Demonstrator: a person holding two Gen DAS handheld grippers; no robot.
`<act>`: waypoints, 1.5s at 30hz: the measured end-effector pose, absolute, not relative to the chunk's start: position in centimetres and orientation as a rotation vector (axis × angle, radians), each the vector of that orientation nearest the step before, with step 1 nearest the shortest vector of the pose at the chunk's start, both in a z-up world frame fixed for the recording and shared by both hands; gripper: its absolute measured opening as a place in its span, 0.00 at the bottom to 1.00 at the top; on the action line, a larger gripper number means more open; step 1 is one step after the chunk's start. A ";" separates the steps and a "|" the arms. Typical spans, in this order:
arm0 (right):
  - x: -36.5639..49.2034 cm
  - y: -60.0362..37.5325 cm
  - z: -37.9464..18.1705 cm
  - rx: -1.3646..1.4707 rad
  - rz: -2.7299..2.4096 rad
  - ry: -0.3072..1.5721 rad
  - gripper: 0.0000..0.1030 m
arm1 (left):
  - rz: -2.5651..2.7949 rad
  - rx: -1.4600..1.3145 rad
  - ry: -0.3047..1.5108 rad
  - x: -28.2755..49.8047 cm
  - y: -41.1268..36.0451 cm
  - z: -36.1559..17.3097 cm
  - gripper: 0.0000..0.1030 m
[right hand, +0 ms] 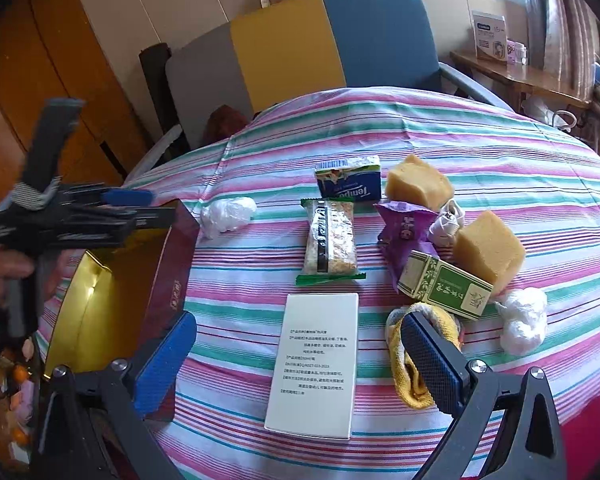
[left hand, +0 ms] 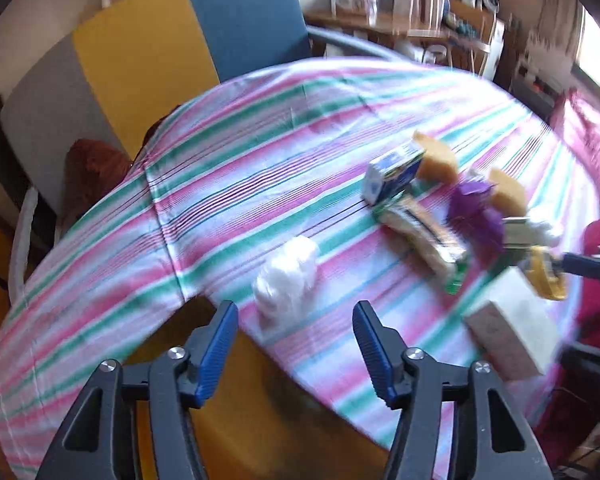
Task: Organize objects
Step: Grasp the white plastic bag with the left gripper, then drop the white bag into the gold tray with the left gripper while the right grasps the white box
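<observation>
Two grippers show here, and we hold neither on anything. Our left gripper (left hand: 296, 340) has its jaws partly open with nothing between them, hanging past the counter (left hand: 228, 168) edge, a white plastic wad (left hand: 286, 280) just beyond at twelve o'clock. Our right gripper (right hand: 296, 364) has its jaws spread wide, empty, above a white box (right hand: 314, 364) lying flat; the blue pad at three o'clock sits over a yellow cloth (right hand: 410, 380), though we cannot tell if it touches. Beyond the box, at twelve o'clock, lie a cereal bar (right hand: 330, 240) and a blue tissue pack (right hand: 348, 178); toward two o'clock, a purple wrapper (right hand: 404, 232), a green carton (right hand: 446, 284) and two tan sponges (right hand: 488, 248). An open gold-lined box (right hand: 112, 292) stands at nine o'clock.
</observation>
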State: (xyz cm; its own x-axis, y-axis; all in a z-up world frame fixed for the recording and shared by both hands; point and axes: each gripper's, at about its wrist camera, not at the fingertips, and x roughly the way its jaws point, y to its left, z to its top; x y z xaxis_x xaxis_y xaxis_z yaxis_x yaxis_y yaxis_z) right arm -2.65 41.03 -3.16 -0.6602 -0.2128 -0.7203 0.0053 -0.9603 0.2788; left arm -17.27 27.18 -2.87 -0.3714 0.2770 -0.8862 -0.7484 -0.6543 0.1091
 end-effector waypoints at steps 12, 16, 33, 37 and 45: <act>-2.9 40.9 -3.4 1.240 -2.679 -0.401 0.99 | 2.006 -1.359 0.773 -21.5 30.9 -9.3 0.34; -3.0 41.0 -3.7 1.276 -2.690 -0.390 0.75 | 2.053 -1.260 0.633 -19.1 29.1 -6.2 0.33; -3.8 39.2 -5.3 1.425 -2.685 -0.210 0.68 | 2.432 -1.261 0.097 -10.4 8.9 -0.5 0.33; -3.9 39.9 -5.2 1.434 -2.700 -0.232 0.67 | 2.562 -1.345 -0.025 -10.7 1.3 -1.7 0.33; -4.5 39.1 -6.4 1.529 -2.679 -0.133 0.52 | 2.611 -1.419 -0.048 -12.7 -1.4 -4.6 0.34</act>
State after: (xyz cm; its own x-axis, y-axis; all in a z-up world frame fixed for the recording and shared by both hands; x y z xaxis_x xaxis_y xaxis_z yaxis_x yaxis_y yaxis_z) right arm -4.50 39.09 -6.39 -0.5085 -0.0899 -0.8563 0.0048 -0.9948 0.1015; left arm -12.73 -1.40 -4.62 -0.5333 0.1633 -0.8300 -0.1330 -0.9852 -0.1084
